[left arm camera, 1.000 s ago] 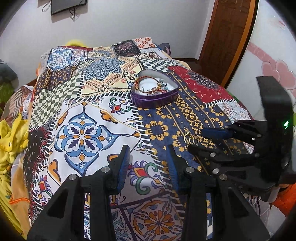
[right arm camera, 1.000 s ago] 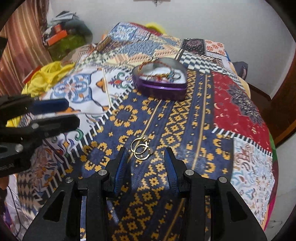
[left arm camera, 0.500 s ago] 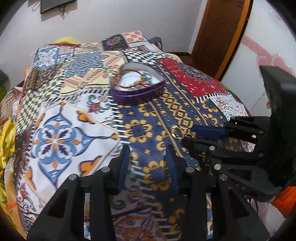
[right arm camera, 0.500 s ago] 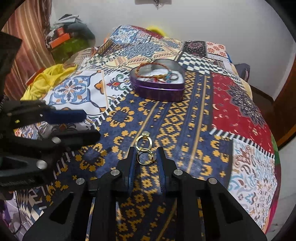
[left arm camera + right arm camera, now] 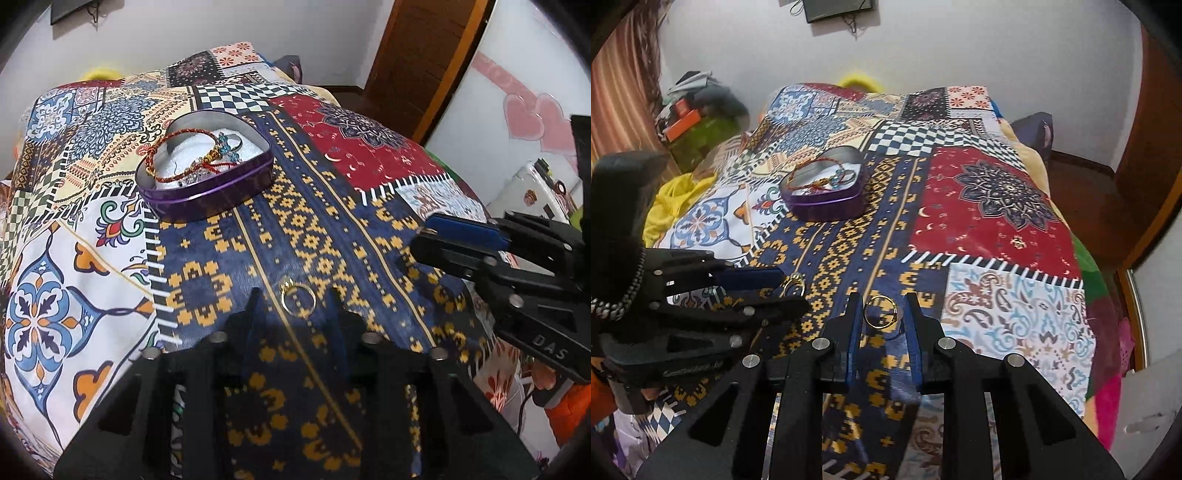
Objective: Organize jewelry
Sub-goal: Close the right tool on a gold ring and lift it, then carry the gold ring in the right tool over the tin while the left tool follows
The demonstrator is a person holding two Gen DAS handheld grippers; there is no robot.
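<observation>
A purple heart-shaped tin (image 5: 207, 201) sits on the patchwork bedspread and holds a red cord bracelet (image 5: 173, 147) and other jewelry. It also shows in the right wrist view (image 5: 823, 199). My right gripper (image 5: 882, 314) is shut on a gold ring (image 5: 881, 317) and holds it above the bedspread. A second gold ring (image 5: 298, 301) lies on the blue and yellow patch between the fingers of my open left gripper (image 5: 295, 306). That ring also shows in the right wrist view (image 5: 793, 286), by the left gripper's fingers (image 5: 764, 277).
The bedspread (image 5: 92, 258) covers the whole bed. Yellow cloth (image 5: 670, 203) lies at the bed's left side, with clutter beyond it (image 5: 694, 118). A wooden door (image 5: 424, 55) stands at the far right. The bed's edge drops away at the right (image 5: 1097, 295).
The right gripper closed on one of the two gold rings and lifted it to the right. The left gripper moved right, over the ring left on the bedspread.
</observation>
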